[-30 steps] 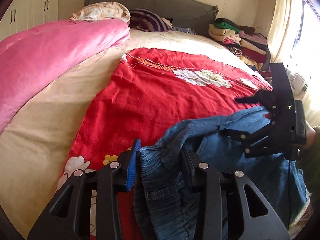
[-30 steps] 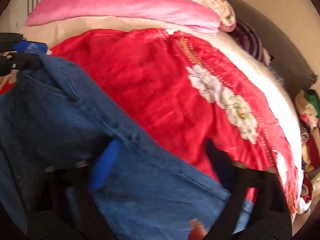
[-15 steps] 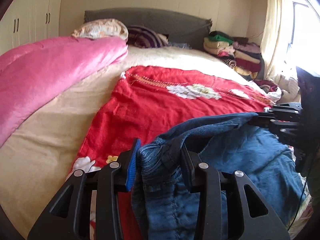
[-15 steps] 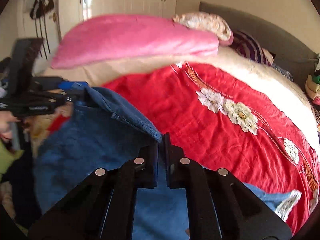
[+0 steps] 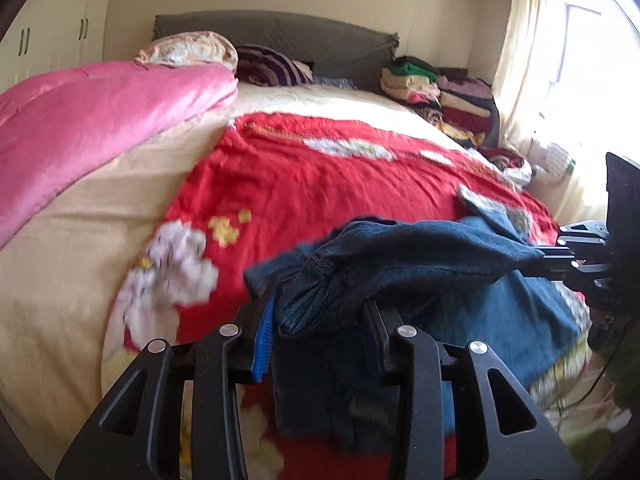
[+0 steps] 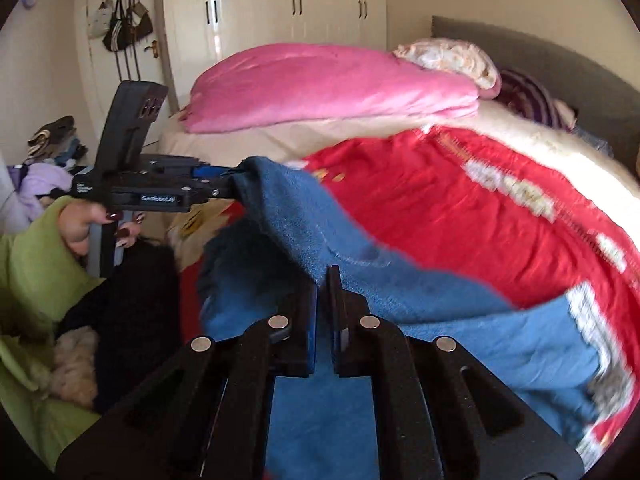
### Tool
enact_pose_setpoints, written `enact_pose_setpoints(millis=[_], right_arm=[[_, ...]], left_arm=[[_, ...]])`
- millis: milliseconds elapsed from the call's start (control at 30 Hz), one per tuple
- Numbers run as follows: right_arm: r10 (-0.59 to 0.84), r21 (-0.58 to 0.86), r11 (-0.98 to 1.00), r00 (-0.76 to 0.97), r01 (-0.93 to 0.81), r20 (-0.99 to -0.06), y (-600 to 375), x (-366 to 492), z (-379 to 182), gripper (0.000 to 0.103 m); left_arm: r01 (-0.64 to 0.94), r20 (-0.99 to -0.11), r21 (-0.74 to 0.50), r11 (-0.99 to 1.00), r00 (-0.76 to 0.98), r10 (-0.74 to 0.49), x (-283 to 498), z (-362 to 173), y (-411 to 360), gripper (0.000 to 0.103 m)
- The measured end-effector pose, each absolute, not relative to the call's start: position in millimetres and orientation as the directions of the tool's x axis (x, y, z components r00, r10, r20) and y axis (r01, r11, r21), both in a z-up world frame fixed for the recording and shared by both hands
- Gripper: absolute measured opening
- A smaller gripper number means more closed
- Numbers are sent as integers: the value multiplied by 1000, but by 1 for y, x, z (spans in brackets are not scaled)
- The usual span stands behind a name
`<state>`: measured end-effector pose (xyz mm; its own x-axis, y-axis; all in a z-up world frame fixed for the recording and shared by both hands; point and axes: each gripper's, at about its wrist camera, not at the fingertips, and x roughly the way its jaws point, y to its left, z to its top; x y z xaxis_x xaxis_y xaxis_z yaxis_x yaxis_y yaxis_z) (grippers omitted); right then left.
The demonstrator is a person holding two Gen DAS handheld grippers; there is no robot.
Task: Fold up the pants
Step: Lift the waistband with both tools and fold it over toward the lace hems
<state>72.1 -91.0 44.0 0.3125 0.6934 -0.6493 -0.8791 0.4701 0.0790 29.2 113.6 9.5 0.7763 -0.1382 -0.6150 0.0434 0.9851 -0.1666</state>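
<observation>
Blue denim pants (image 5: 420,264) hang stretched between my two grippers above the red flowered blanket (image 5: 320,176). My left gripper (image 5: 320,312) is shut on a bunched waistband corner of the pants. It also shows in the right wrist view (image 6: 228,190), gripping the far corner. My right gripper (image 6: 322,280) is shut on the other edge of the pants (image 6: 360,288); it shows at the right edge of the left wrist view (image 5: 548,258). The rest of the pants drape down toward the bed's near edge.
A pink duvet (image 5: 92,120) lies along the bed's left side, with pillows (image 5: 188,48) at the grey headboard. Folded clothes (image 5: 440,96) are stacked at the far right by the window. White wardrobes (image 6: 280,20) and a door with hanging bags (image 6: 120,20) stand beyond the bed.
Both grippers have lifted and pulled the pants up and back toward the bed's near edge, stretching the waistband between them. The right gripper closed on the fabric about a second ago.
</observation>
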Motion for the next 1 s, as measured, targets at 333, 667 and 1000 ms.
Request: enact_pose_setpoints(millis=[333, 667, 1000], right_arm=[[659, 75, 402, 232, -913, -715, -81, 24, 14, 2], [638, 150, 401, 158, -904, -753, -78, 12, -14, 2], [598, 169, 417, 129, -893, -791, -75, 4, -25, 10]], left_arm=[[59, -666, -123, 991, 735, -127, 6, -3, 108, 39], [24, -700, -66, 998, 711, -64, -34, 5, 115, 55], [158, -697, -72, 985, 698, -163, 3, 10, 57, 54]])
